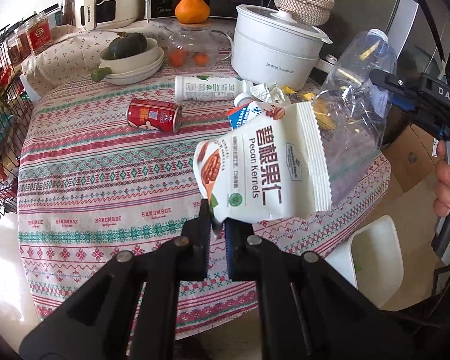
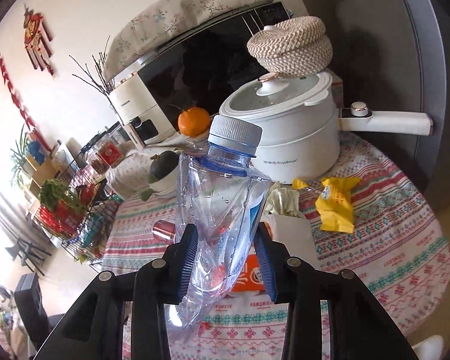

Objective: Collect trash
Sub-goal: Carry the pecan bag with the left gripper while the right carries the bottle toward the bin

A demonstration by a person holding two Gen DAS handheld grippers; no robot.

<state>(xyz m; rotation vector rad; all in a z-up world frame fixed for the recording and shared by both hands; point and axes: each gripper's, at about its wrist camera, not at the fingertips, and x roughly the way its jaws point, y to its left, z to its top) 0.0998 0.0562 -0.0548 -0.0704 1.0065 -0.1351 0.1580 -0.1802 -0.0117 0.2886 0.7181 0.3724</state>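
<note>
My left gripper [image 1: 217,225] is shut on the bottom corner of a white pecan kernels bag [image 1: 264,165], held up above the patterned tablecloth [image 1: 105,180]. My right gripper [image 2: 225,240] is shut on a crushed clear plastic bottle [image 2: 222,198] with a grey cap, its blue pads pressing both sides. In the left wrist view this bottle [image 1: 357,96] hangs above the table's right side. On the table lie a red can [image 1: 154,115], a white bottle [image 1: 210,87], a blue and white carton [image 1: 243,114], crumpled paper [image 2: 282,201] and a yellow wrapper [image 2: 336,207].
A white bin [image 1: 375,255] stands on the floor beside the table's right edge, near a cardboard box [image 1: 414,156]. At the back are a white electric pot [image 1: 276,54], stacked bowls holding a squash [image 1: 132,60], a glass teapot [image 1: 192,48] and a microwave. A wire rack [image 1: 0,138] stands left.
</note>
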